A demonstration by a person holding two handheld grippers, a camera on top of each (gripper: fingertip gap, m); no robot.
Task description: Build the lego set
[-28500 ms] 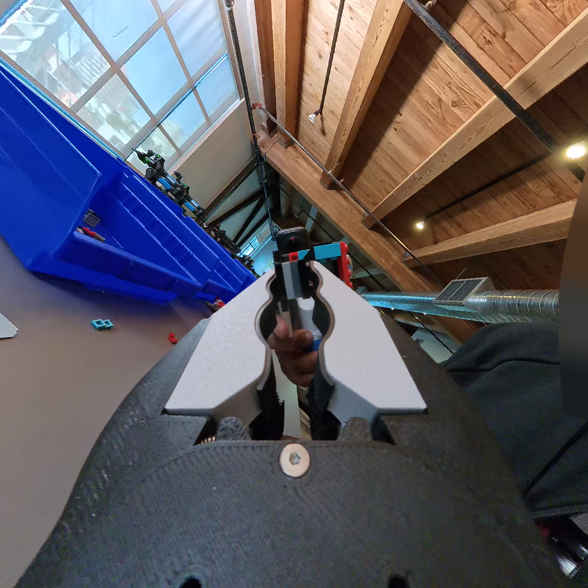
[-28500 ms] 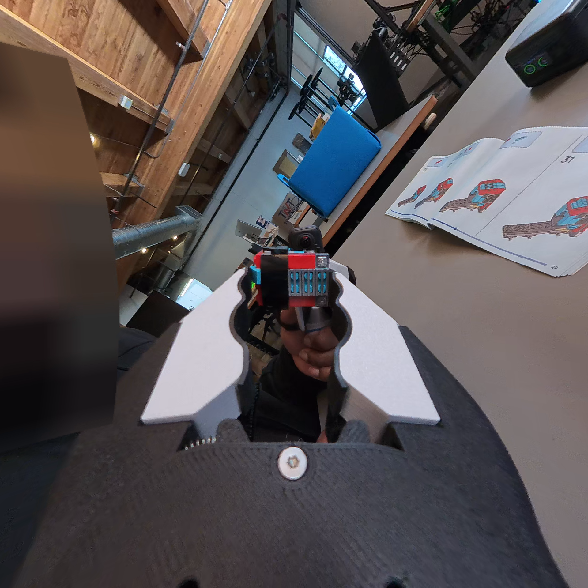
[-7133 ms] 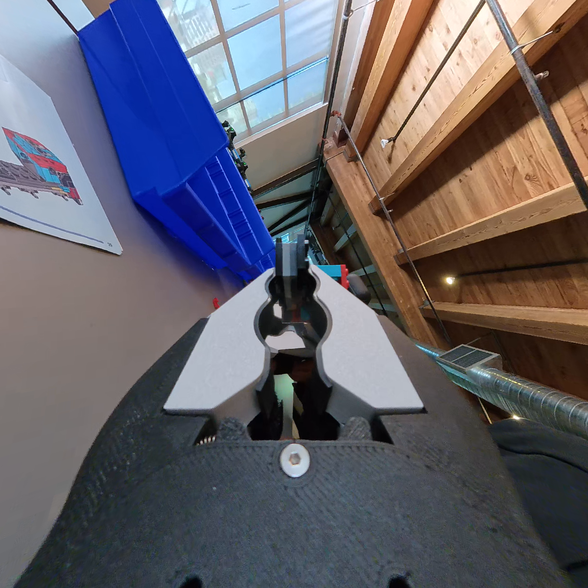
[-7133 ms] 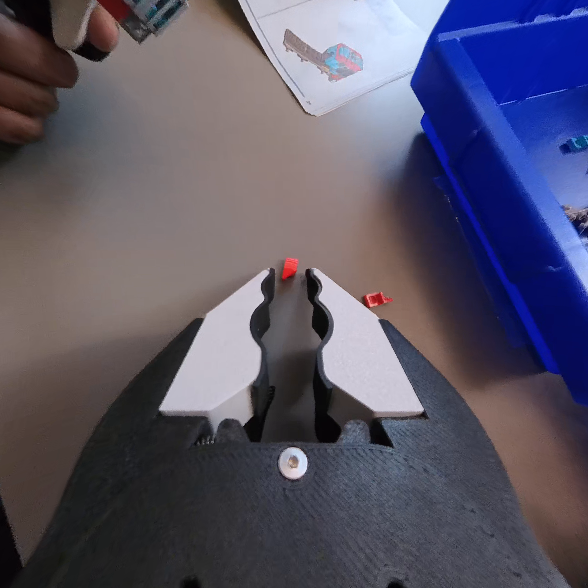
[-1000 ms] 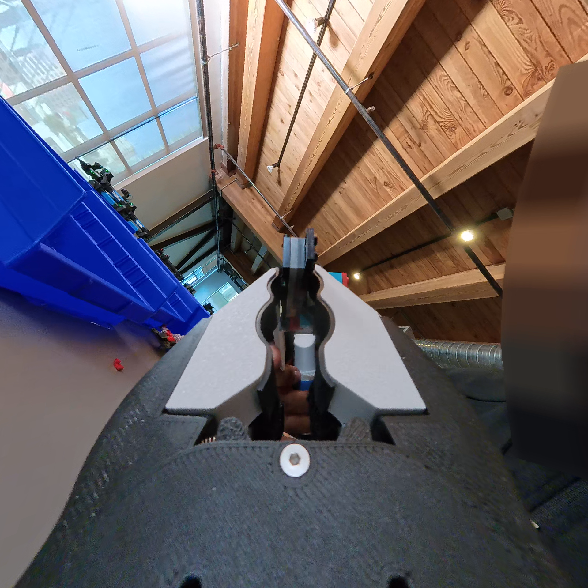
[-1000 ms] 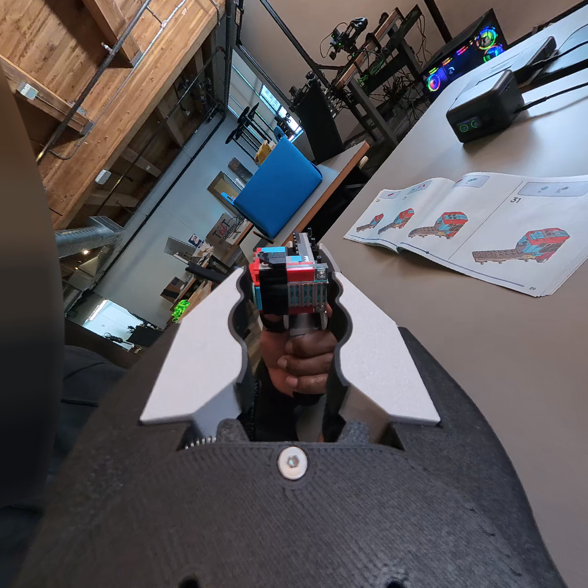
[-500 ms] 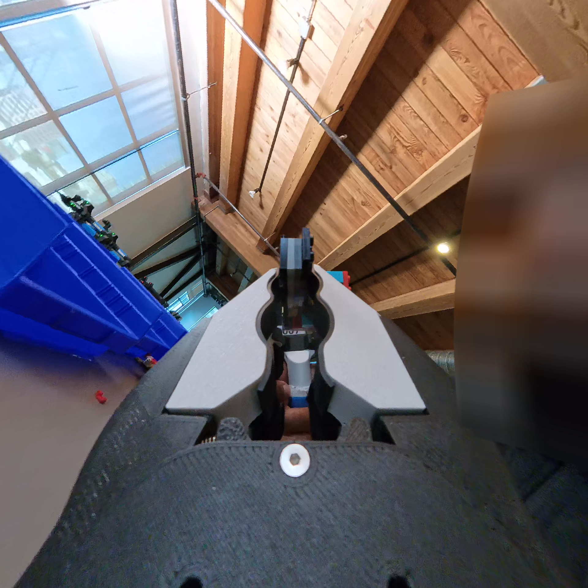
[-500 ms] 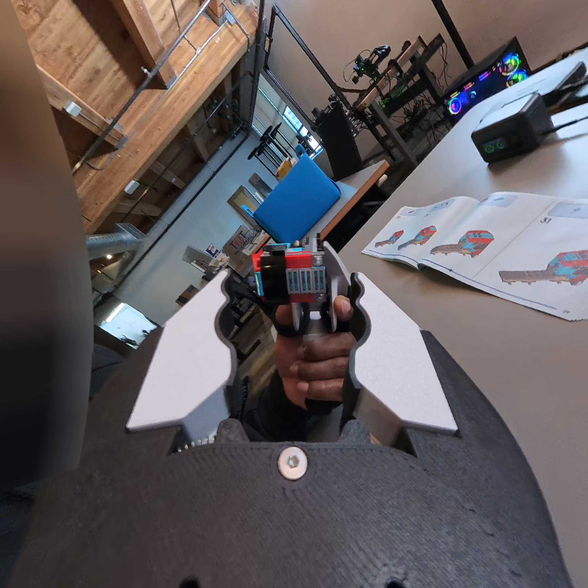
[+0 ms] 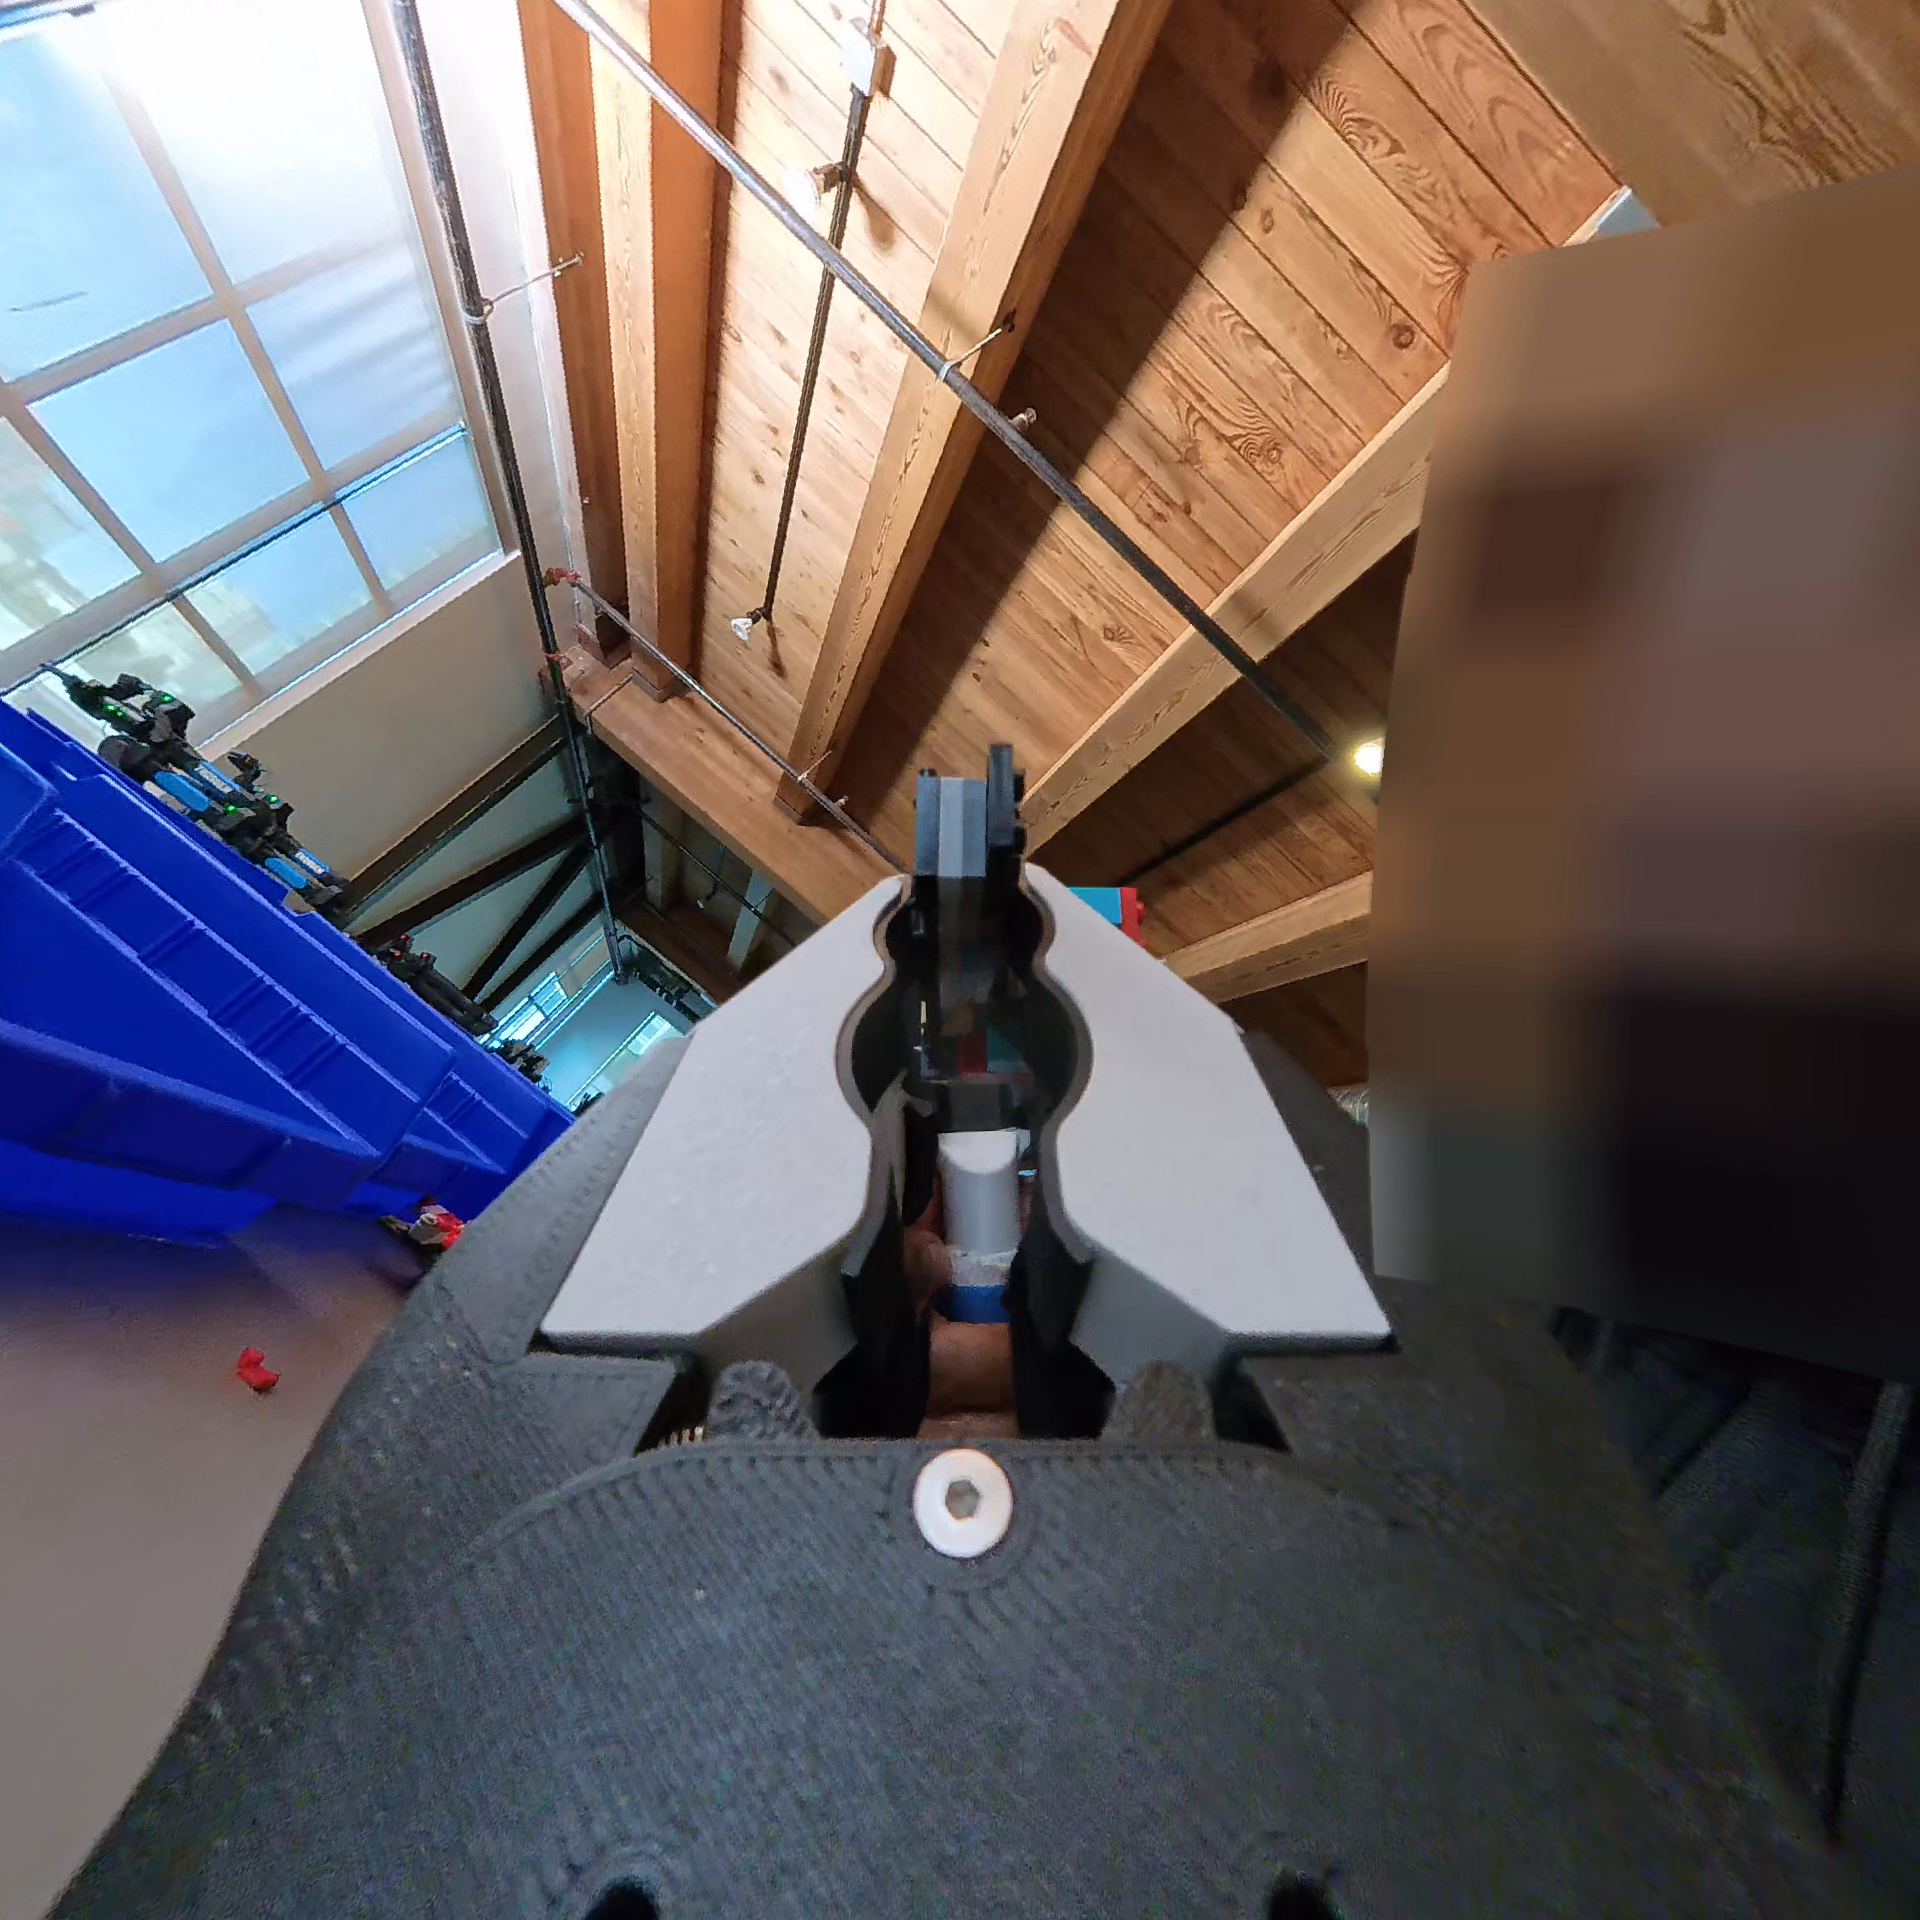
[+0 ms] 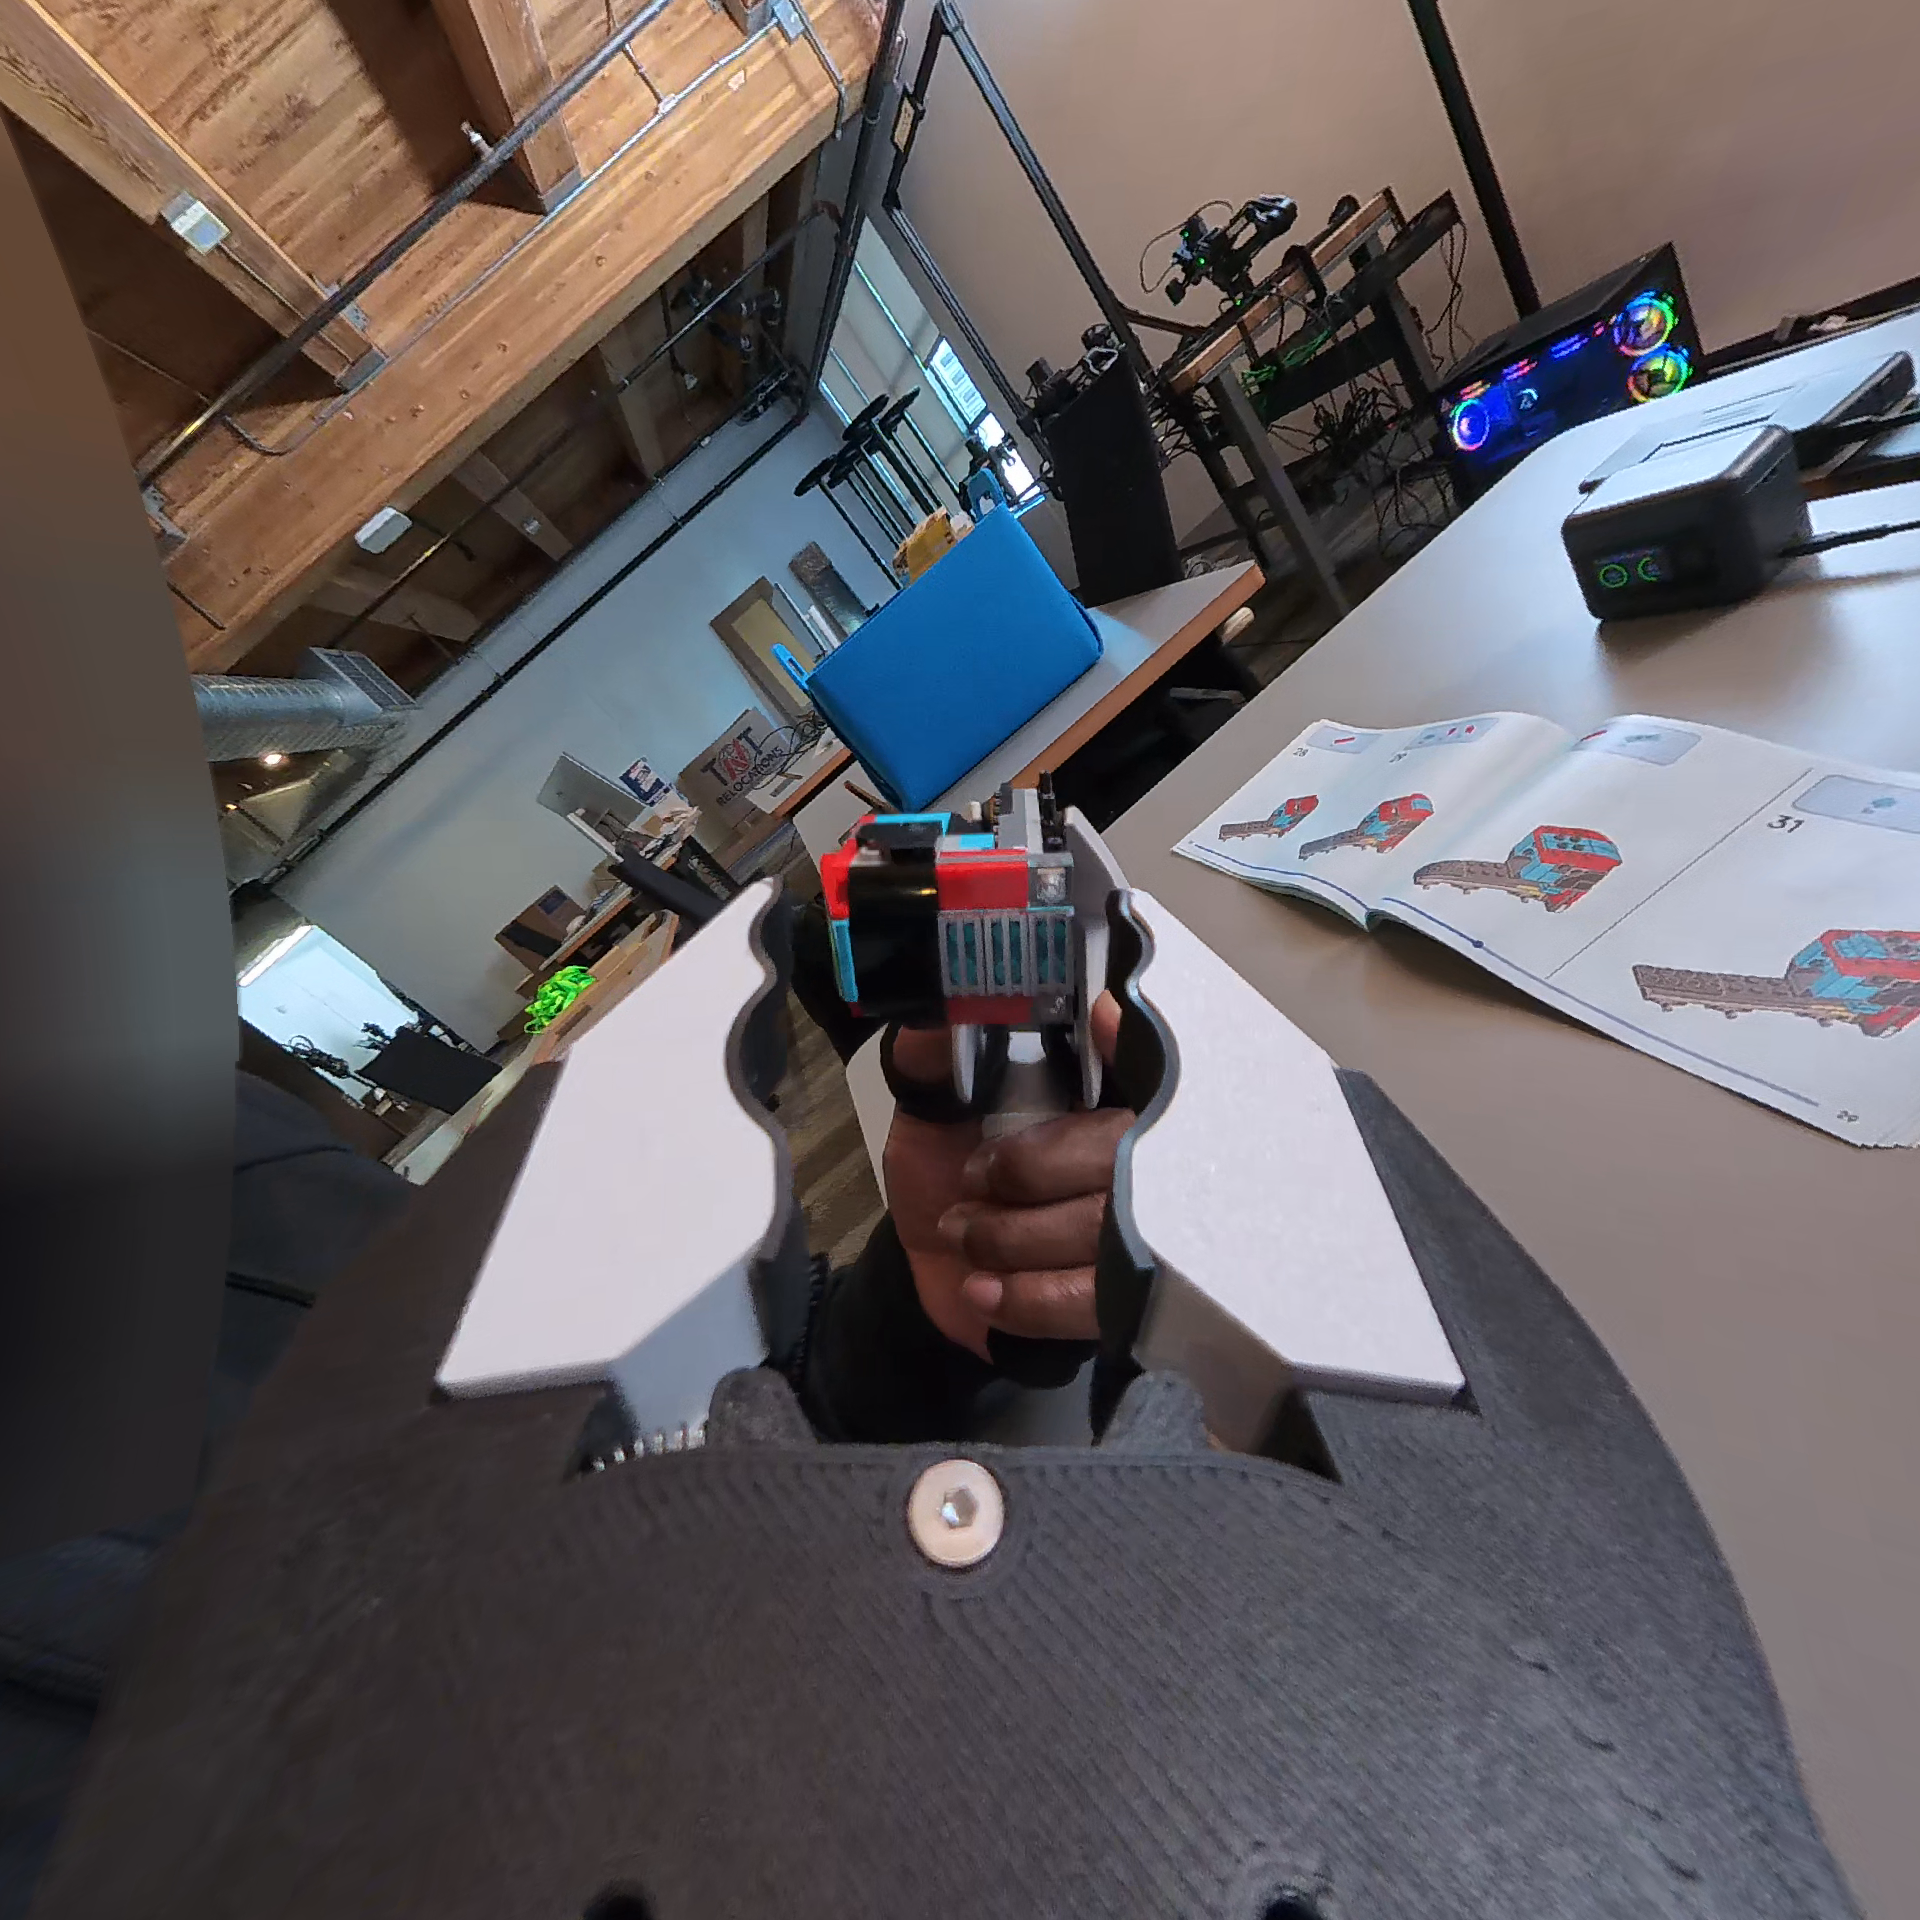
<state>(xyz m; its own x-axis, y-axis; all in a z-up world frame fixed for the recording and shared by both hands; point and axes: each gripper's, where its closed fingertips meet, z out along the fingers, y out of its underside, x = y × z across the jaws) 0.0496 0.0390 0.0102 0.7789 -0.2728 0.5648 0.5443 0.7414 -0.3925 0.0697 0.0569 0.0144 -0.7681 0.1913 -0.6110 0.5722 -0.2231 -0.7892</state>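
The lego model (image 10: 951,920) is seen end-on in the right wrist view as a small truck cab: red bricks above and below, a grey grille with teal slats at the middle, a black block and a teal edge on its left, a teal and black piece on top. It is held in the air above the grey table (image 10: 1558,1195), pinched between the pressed-together fingers of the left gripper (image 9: 961,894), whose grey tips are seen beyond it over a hand (image 10: 1013,1226). In the left wrist view only its dark grey and black end (image 9: 966,826) is seen projecting past the fingertips, so its long axis runs along those fingers, away from that camera. The right gripper (image 10: 940,930) is spread wide, with the cab framed between its fingers; contact cannot be told. One open instruction booklet (image 10: 1621,894), one loose red piece (image 9: 256,1371) and several blue bins (image 9: 208,1039) are counted on the table.
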